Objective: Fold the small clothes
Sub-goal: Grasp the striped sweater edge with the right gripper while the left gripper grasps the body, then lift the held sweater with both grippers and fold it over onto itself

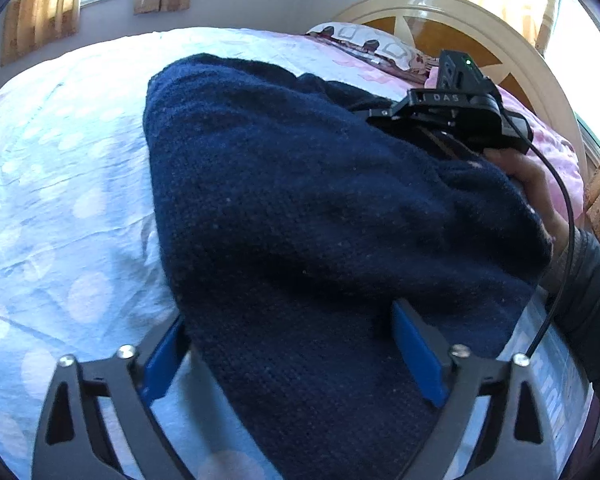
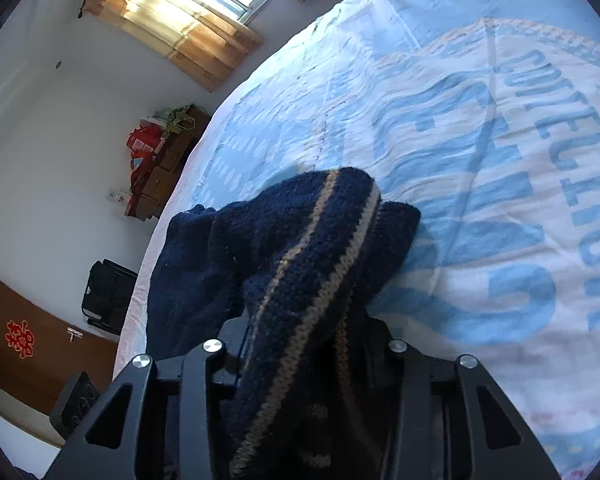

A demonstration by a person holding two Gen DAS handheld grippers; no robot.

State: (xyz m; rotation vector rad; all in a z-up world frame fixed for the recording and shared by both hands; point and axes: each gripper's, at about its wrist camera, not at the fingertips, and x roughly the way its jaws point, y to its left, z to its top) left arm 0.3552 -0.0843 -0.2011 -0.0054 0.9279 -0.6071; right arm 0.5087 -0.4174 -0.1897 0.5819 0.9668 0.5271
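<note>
A navy knitted sweater (image 1: 300,208) lies on the bed and fills the middle of the left wrist view. My left gripper (image 1: 292,344) is open, its blue fingers (image 1: 416,352) spread on either side of the sweater's near part. The right gripper's black body (image 1: 452,112) shows beyond the sweater's far right side, held by a hand. In the right wrist view the right gripper (image 2: 300,340) is shut on the sweater's ribbed edge (image 2: 320,248), navy with tan stripes, which drapes over the fingers and hides them.
The bed carries a light blue and white printed sheet (image 2: 480,160). A pillow (image 1: 376,48) and rounded headboard (image 1: 460,12) stand at the far end. Curtained windows (image 2: 172,28), stacked boxes (image 2: 160,160) and a black bag (image 2: 108,292) line the walls.
</note>
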